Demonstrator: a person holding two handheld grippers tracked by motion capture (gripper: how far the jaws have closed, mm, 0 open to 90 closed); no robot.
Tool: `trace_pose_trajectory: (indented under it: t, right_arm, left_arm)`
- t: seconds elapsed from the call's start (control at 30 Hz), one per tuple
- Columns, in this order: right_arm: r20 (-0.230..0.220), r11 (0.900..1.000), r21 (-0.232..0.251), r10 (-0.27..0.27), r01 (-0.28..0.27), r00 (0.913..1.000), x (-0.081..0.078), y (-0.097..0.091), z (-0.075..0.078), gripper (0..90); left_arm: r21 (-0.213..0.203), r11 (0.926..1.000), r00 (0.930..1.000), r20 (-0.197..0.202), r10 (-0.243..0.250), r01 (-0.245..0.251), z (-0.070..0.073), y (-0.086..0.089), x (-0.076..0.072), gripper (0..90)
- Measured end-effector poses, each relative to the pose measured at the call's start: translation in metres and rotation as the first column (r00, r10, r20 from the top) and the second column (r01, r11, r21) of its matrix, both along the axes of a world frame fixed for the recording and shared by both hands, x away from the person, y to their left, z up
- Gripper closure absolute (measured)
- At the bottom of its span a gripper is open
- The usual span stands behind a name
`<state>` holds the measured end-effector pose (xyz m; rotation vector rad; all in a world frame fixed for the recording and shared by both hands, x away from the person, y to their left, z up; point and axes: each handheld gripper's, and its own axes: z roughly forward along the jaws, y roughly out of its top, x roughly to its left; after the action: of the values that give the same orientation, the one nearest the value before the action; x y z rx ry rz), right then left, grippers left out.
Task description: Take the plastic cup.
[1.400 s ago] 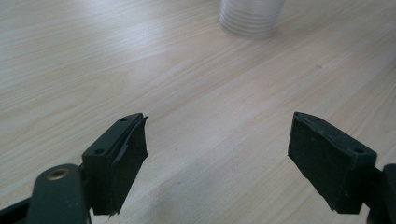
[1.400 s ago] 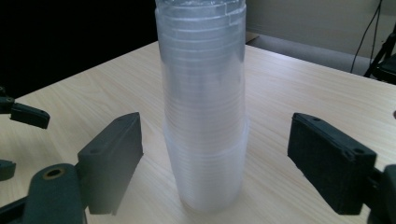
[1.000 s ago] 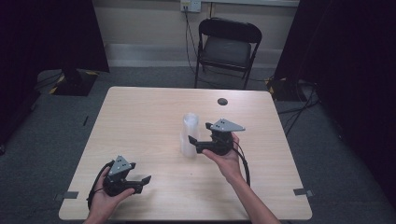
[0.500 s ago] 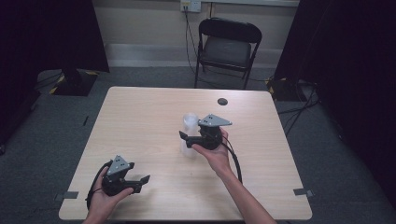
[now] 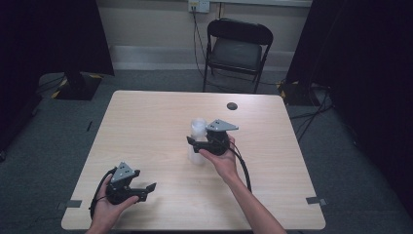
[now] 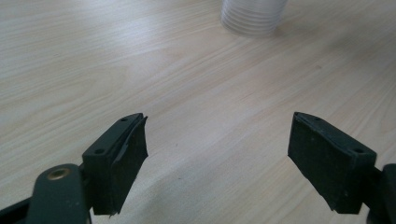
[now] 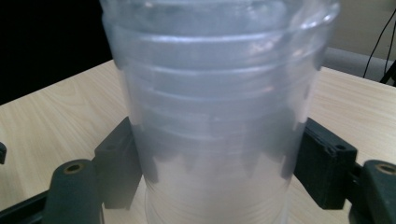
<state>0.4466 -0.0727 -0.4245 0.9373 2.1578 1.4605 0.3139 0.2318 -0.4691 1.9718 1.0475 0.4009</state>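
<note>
Counter (image 5: pixel 146 122): pale wood-grain top, rectangular.
Stack of clear plastic cups (image 5: pixel 197 130): upright near the counter's middle.
Small dark round thing (image 5: pixel 232 106): near the far edge, well apart from the cups.

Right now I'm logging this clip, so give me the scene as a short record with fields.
Work in hand: gripping a stack of clear cups
Cups: upright, mid-table
Right gripper: jaws have just been closing, one at each side of the stack, pads against it
Left gripper: open, nothing between jaws, near the table's front left
Also on table: small dark disc, far side
</note>
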Motion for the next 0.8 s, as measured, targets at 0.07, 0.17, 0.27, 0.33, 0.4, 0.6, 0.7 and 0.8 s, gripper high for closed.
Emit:
trace_pose_trajectory:
  t: [0.07,0.17,0.27,0.33,0.4,0.6,0.7,0.8]
  right_arm:
    - [-0.002,1.0000,-0.001,0.000,0.000,1.0000,0.0002,0.0003,-0.0006,26.2]
    - [-0.003,1.0000,0.005,0.001,-0.001,1.0000,0.0009,0.0003,-0.0013,28.4]
    - [-0.010,0.9999,0.014,0.004,-0.004,0.9999,0.0021,-0.0002,-0.0013,29.9]
    - [-0.013,0.9998,0.020,0.003,-0.003,0.9999,0.0024,-0.0004,-0.0013,30.0]
    - [-0.012,0.9997,0.024,0.003,-0.003,0.9999,0.0028,-0.0007,-0.0016,30.0]
    - [-0.008,0.9997,0.026,0.005,-0.005,1.0000,0.0021,-0.0005,-0.0004,29.7]
    - [-0.005,0.9995,0.030,0.005,-0.004,1.0000,0.0018,-0.0006,-0.0002,29.6]
    - [-0.002,0.9993,0.037,0.003,-0.003,1.0000,0.0011,-0.0009,0.0007,29.8]
  left_arm:
    - [0.000,1.0000,1.0000,0.007,0.001,-0.001,0.0006,0.0003,-0.0003,19.4]
    - [-0.003,1.0000,1.0000,0.008,-0.001,0.001,0.0007,-0.0002,-0.0008,19.4]
    - [-0.001,1.0000,1.0000,0.007,0.000,0.000,0.0006,-0.0001,-0.0006,19.4]
    - [0.001,1.0000,1.0000,0.006,-0.001,0.001,0.0008,0.0002,-0.0005,19.4]
    - [-0.001,1.0000,1.0000,0.007,-0.001,0.001,0.0011,0.0004,-0.0006,19.4]
    - [-0.006,1.0000,1.0000,0.007,-0.002,0.002,0.0015,0.0001,-0.0013,19.6]
    - [-0.007,1.0000,1.0000,0.009,0.001,-0.001,0.0016,0.0004,-0.0015,19.6]
    - [-0.011,0.9999,1.0000,0.009,0.003,-0.003,0.0017,0.0006,-0.0017,19.6]
